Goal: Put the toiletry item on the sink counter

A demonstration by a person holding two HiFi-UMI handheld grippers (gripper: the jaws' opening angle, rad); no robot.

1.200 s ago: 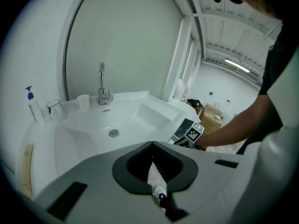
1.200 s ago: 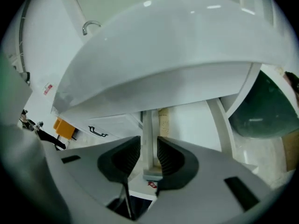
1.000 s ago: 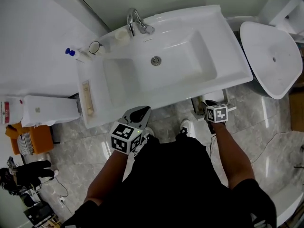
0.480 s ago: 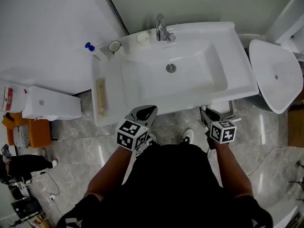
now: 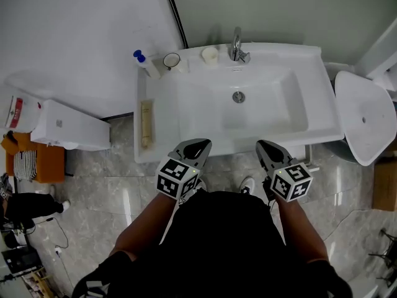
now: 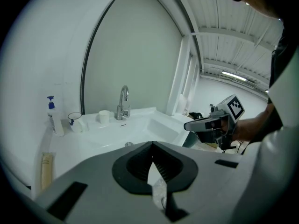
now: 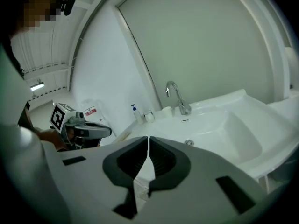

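Both left gripper [image 5: 201,144] and right gripper [image 5: 264,146] closed; sink counter [image 5: 322,107] edge just ahead.

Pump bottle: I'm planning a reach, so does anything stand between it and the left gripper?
Nothing visible does. Only bare counter lies between the left gripper and the pump bottle; the mug stands beside it.

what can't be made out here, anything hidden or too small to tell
- Beige item on the counter: too small in the head view to identify.
- Print on the red-labelled container: too small, head view.
- Inside of the mug: too small in every view.
- Shoes: mostly hidden by the person, head view.
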